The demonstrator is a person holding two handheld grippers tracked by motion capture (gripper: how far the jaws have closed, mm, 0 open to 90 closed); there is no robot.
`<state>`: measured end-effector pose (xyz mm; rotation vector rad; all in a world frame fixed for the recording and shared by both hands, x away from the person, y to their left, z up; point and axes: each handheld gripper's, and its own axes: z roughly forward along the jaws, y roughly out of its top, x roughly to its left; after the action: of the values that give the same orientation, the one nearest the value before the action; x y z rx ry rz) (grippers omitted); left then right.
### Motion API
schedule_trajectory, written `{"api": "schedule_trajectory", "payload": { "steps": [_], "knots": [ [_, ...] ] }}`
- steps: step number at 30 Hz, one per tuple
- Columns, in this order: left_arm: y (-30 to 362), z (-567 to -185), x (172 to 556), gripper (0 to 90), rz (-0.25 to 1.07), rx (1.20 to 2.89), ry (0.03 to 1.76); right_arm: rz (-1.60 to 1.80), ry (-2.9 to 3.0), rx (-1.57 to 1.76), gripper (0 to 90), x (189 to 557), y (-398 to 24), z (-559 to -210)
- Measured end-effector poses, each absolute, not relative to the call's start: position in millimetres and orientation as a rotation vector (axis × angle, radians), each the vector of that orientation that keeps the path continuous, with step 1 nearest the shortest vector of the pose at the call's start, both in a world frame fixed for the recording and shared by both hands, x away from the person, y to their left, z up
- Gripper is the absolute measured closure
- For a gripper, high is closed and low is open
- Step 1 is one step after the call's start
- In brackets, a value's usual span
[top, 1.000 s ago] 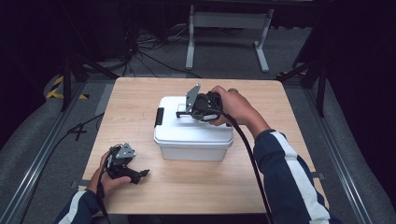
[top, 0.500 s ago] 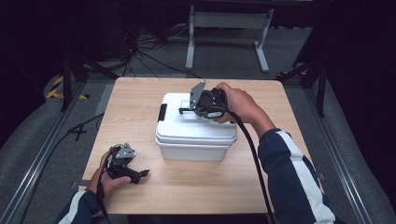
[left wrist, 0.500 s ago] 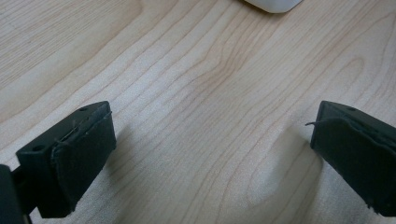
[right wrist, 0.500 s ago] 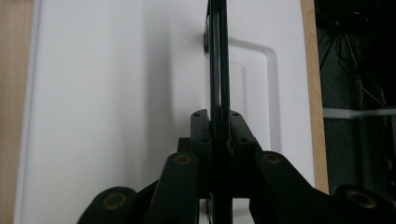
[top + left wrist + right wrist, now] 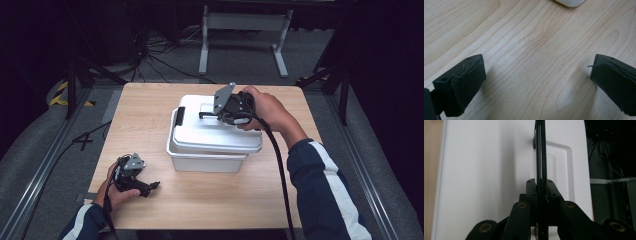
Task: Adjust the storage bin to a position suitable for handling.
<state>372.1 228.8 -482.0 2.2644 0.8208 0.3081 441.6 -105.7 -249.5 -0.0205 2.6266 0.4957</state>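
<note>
A light wooden table (image 5: 150,125) is standing on grey carpet in a dark room, with a grey metal stand (image 5: 245,22) and loose black cables (image 5: 155,60) lying on the floor beyond its far edge. A white plastic box (image 5: 205,160) is sitting near the table's middle, and its white lid (image 5: 210,135) is sitting askew, its left end hanging past the rim. My right gripper (image 5: 207,115) is pinching the lid's thin black handle (image 5: 540,152) with the jaws fully closed on it; in the right gripper view the handle is standing on edge between the pads. My right hand (image 5: 265,112) is reaching over the box from the right, forearm angled inward. My left gripper (image 5: 150,187) is resting low over the table's near left corner with jaws spread wide and nothing between them, my left hand (image 5: 115,187) wrapping its body.
</note>
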Motion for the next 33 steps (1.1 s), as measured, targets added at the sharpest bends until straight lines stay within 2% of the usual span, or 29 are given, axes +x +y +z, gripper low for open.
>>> {"api": "schedule_trajectory", "payload": {
  "steps": [19,33],
  "knots": [
    [228.8,-482.0,372.1,0.5,0.308,2.264,0.820,0.547,2.562,0.050,84.4,427.9,-172.1,-235.1],
    [228.4,-482.3,371.6,0.4,0.296,2.262,0.827,0.569,2.520,0.186,84.5,422.6,-237.9,-233.3]
  ]
}}
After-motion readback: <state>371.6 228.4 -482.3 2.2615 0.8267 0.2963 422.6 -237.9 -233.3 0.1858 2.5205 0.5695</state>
